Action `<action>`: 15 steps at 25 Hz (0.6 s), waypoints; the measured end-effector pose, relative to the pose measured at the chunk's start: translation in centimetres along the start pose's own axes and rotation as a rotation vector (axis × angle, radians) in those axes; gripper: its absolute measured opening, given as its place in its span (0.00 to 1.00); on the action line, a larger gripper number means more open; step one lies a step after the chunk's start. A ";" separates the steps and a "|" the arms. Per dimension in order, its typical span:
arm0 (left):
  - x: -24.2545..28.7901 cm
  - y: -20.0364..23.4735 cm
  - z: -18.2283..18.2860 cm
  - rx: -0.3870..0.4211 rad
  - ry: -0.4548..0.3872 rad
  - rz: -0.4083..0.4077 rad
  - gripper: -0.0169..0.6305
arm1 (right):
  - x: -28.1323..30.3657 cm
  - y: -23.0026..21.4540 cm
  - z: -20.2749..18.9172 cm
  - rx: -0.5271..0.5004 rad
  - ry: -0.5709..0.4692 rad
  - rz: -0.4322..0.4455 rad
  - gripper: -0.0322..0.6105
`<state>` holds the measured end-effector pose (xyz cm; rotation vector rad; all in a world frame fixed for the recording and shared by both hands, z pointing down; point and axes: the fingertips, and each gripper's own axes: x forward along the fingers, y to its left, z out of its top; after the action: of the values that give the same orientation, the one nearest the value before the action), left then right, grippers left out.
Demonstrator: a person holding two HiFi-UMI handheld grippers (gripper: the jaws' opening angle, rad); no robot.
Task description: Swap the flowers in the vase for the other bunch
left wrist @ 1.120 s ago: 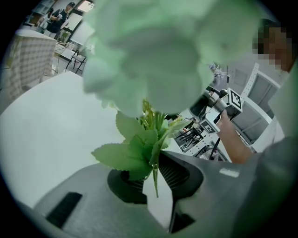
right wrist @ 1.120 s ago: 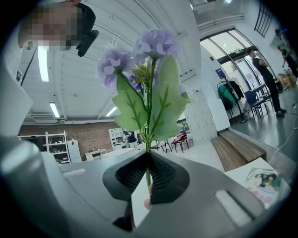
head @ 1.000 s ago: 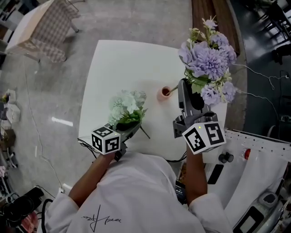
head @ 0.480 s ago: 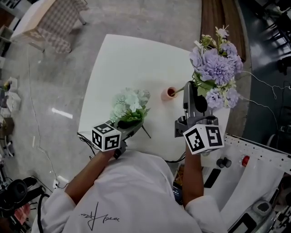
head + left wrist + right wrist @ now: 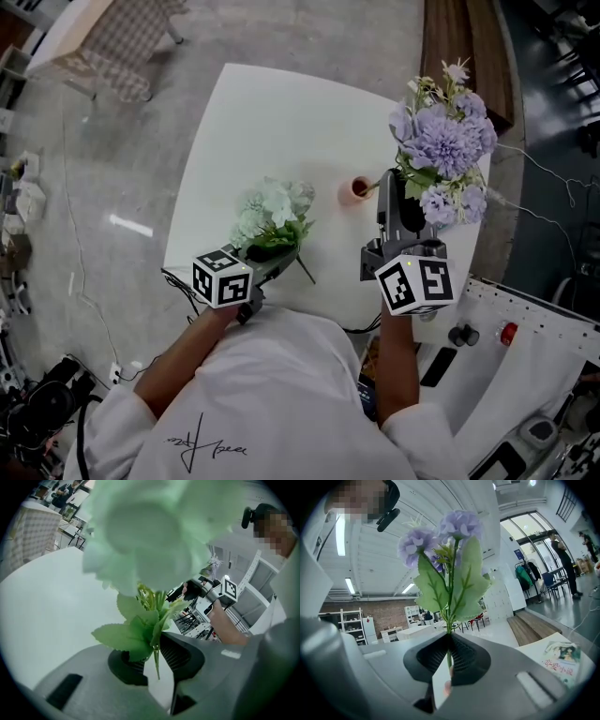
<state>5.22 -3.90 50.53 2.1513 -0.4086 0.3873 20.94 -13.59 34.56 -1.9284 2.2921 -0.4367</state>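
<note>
A small pink vase (image 5: 354, 190) stands on the white table (image 5: 272, 122), right of its middle. My right gripper (image 5: 395, 187) is shut on the stems of a purple bunch (image 5: 442, 141) and holds it upright just right of the vase. The cut stem end is close by the vase mouth; I cannot tell whether it is inside. In the right gripper view the thin stem (image 5: 449, 656) is pinched between the pads, under the purple blooms (image 5: 450, 531). My left gripper (image 5: 266, 255) is shut on the pale green bunch (image 5: 272, 211) near the table's front edge, with its stems (image 5: 155, 660) between the jaws.
A printed booklet (image 5: 562, 656) lies on the table to the right. White equipment (image 5: 525, 328) with a red button (image 5: 508, 331) stands at the lower right. A wooden bench (image 5: 469, 47) and a table with a checked cloth (image 5: 112, 37) are beyond. Cables (image 5: 178, 281) hang at the front edge.
My right gripper has sunk a little with the purple bunch, beside the vase. The left gripper and the green bunch have kept still.
</note>
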 end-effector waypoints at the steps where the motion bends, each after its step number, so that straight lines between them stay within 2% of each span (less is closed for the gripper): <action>1: 0.0 0.0 -0.1 -0.001 0.000 -0.001 0.15 | 0.0 -0.1 -0.1 -0.005 0.002 -0.003 0.08; 7: 0.0 -0.4 0.0 -0.011 -0.003 -0.003 0.15 | -0.2 -0.2 -0.3 -0.011 0.011 -0.008 0.08; 15: 0.2 0.4 -0.5 -0.019 -0.001 0.001 0.15 | 0.4 -0.3 -2.4 -0.026 0.030 -0.011 0.08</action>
<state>5.15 -3.75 51.13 2.1334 -0.4119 0.3819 20.51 -13.71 36.95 -1.9603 2.3180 -0.4428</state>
